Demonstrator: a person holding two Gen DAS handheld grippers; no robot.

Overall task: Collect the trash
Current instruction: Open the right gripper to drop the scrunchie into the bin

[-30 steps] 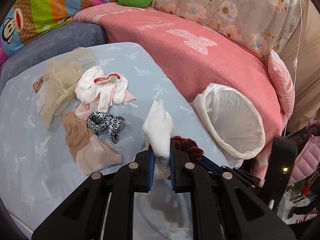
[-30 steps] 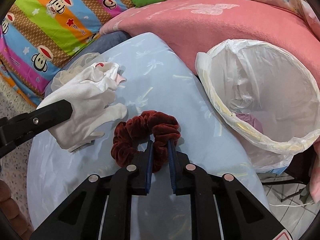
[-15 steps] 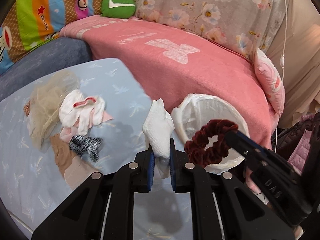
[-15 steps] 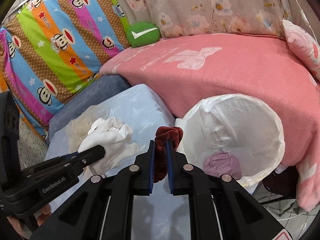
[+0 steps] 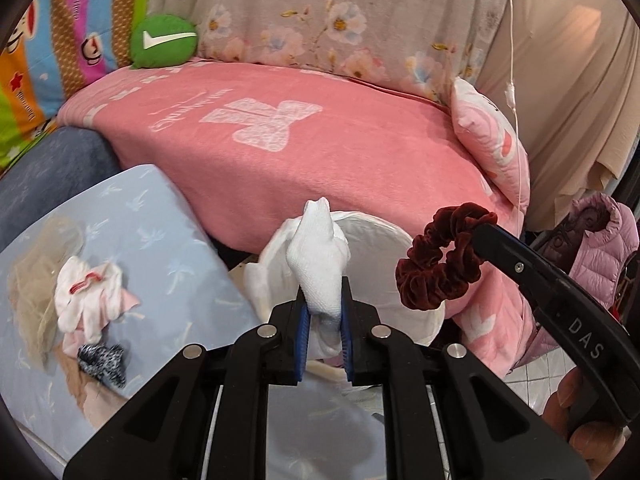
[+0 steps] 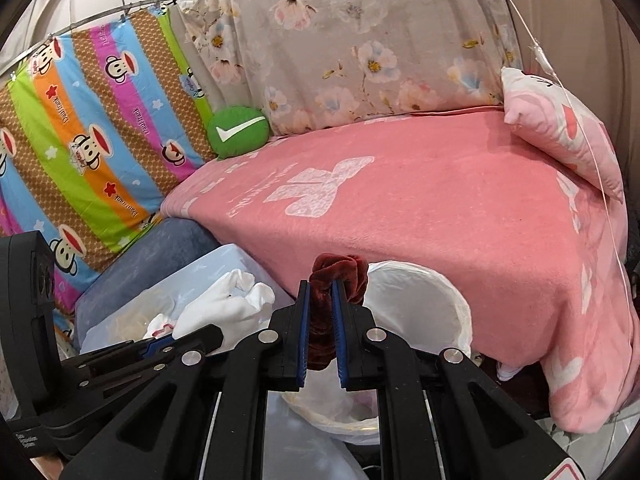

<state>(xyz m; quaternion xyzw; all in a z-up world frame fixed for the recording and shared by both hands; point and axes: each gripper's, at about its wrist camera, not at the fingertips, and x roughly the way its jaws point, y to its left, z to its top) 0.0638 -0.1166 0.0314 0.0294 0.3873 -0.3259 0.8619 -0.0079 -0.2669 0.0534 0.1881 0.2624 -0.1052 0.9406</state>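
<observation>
Left gripper (image 5: 323, 322) clamps a white sock (image 5: 320, 256); right gripper (image 6: 321, 320), lettered "DAS", pinches a maroon scrunchie (image 6: 338, 276).

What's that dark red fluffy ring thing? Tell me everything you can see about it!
It is a dark red scrunchie, a gathered ring of soft, velvety-looking cloth with a hole in the middle. The right gripper is shut on it, pinching one side between blue-lined fingers so the rest bunches up above and hangs below. It is lifted in the air beside the white-lined trash bin, near its rim. Nothing but the gripper touches it.
</observation>
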